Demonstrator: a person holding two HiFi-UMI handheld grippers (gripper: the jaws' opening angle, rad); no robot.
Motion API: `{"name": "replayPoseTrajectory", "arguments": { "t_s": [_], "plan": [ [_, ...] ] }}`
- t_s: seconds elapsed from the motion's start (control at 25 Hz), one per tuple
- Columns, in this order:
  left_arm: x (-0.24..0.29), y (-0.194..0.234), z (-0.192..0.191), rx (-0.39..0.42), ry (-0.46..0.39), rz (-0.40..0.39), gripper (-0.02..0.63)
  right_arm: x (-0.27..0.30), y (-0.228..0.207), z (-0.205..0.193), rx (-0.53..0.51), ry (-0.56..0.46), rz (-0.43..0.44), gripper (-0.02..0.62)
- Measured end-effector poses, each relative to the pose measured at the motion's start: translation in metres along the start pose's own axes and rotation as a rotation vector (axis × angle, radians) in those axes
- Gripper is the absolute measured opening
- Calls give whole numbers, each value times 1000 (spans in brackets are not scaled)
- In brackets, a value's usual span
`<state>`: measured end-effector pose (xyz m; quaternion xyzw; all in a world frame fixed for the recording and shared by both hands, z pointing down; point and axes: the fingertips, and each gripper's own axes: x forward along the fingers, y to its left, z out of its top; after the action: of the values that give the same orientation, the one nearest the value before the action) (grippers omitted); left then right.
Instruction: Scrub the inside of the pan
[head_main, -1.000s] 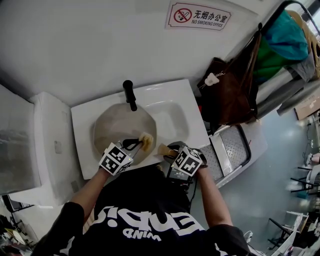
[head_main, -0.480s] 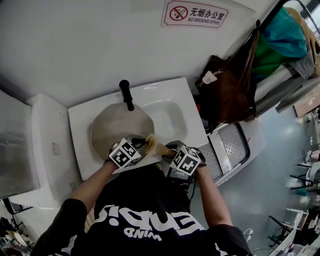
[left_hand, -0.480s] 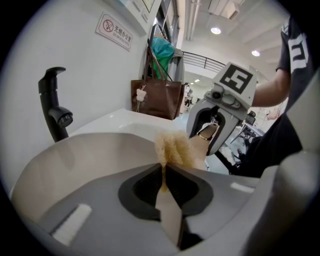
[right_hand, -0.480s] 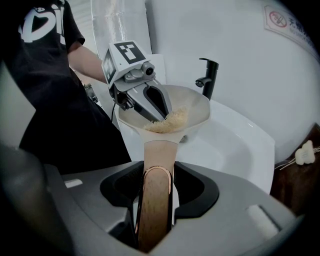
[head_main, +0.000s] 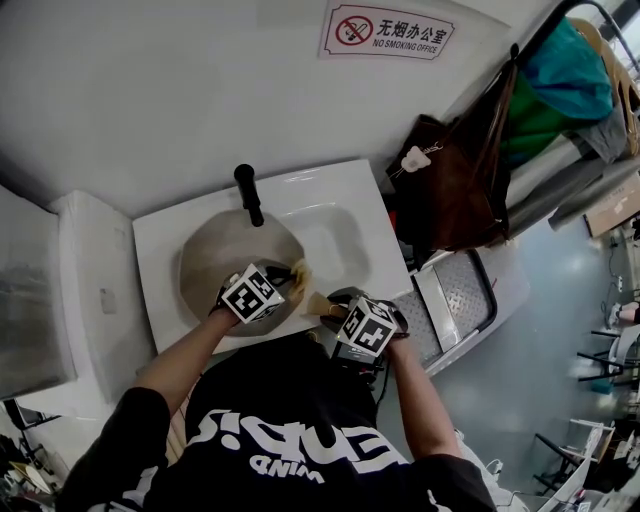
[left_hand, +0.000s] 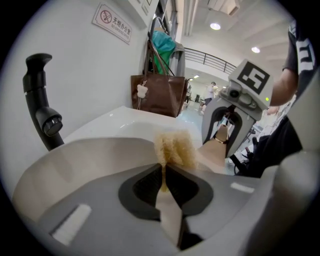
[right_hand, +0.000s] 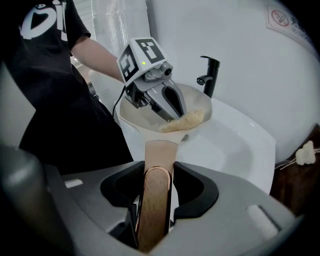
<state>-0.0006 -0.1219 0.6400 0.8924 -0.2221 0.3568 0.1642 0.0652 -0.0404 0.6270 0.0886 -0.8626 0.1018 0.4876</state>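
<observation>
With the right gripper (head_main: 337, 308) clamped on the handle (head_main: 316, 301) at 4 o'clock steadying the pan (head_main: 212, 262), the left gripper (head_main: 284, 272), pinching the scrubber (head_main: 301, 272) at 3 o'clock, should press inward in circles.

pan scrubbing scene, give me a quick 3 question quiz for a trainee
1. True or false: the right gripper is shut on the wooden handle of the pan.
2. What does the left gripper hold? A) a yellow fibrous scrubber B) a blue cloth C) nothing
3. Fill in: the pan sits over a white ___ with a black faucet behind it.

Key: 1 true; 2 A; 3 sink.
</observation>
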Motion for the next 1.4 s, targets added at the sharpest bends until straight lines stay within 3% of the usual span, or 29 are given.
{"name": "replayPoseTrajectory", "arguments": {
  "t_s": [0.52,0.96,1.2,1.4],
  "plan": [
    [12,72,3,-129,-12,155,22,-3,3,1,25,-13,8,181],
    [-22,145,-11,-245,-24,364,23,-3,4,1,33,-12,8,179],
    [-54,173,-18,-229,26,491,23,-4,3,0,33,-8,10,179],
    [-77,184,-31,-186,115,550,23,-5,3,0,36,-13,17,179]
  ]
}}
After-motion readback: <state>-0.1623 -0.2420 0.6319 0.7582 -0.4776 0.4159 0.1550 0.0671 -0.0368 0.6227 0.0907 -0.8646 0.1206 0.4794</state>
